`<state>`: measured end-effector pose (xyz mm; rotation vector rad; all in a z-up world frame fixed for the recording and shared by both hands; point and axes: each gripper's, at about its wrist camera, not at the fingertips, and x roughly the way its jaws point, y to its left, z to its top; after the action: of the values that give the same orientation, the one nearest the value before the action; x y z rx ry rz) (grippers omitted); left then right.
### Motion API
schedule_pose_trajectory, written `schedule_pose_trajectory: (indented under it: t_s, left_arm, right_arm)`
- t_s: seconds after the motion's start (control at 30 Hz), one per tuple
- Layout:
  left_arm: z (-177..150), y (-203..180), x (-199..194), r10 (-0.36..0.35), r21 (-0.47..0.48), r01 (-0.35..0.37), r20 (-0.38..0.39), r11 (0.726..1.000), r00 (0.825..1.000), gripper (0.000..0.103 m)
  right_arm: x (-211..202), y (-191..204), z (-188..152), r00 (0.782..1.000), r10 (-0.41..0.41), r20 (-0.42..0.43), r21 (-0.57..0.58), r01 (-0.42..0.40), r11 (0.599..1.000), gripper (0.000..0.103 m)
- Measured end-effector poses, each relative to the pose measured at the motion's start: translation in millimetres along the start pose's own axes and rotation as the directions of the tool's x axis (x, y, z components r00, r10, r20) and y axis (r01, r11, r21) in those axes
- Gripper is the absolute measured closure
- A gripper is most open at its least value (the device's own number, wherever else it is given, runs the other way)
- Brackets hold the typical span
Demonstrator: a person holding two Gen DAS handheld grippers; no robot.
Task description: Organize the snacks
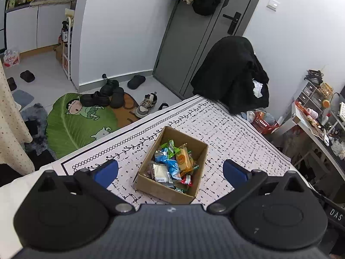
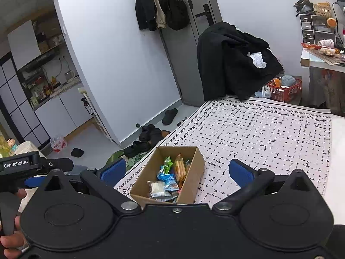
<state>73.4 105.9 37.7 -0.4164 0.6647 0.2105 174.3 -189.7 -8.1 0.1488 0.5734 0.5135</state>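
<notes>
Pale walls [image 1: 120,32] enclose a small room with a grey door [image 1: 194,43], dark coats [image 2: 159,4] hanging at its top. A chair draped in black clothing [image 1: 230,73] stands before it. On the light tiled floor [image 1: 43,73] lie a green leaf-shaped rug [image 1: 71,123] and several shoes [image 1: 107,96]. An arched opening [image 2: 43,43] leads to a kitchen counter with white cabinets [image 1: 36,23]. A red basket [image 2: 284,89] sits beside a cluttered white desk [image 2: 321,62].

The left claw [image 1: 170,168] is spread wide, its blue pads [image 1: 106,170] far apart with nothing pressed between them, and it angles downward. The right claw [image 2: 177,170] is spread just as wide, also empty and tilted down. A hand [image 2: 10,240] grips the left claw's handle.
</notes>
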Motion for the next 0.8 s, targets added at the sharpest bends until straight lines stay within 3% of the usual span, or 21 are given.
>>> schedule_pose_trajectory:
  t_s: [0.8]
  left_arm:
    - [-66.6,-2.5,-67.6,-0.057,0.108,0.051,0.058,0.993,0.997,0.000]
  right_arm:
    - [-72.2,19.9,-46.1,0.999,-0.041,0.030,-0.108,0.044,0.993,0.000]
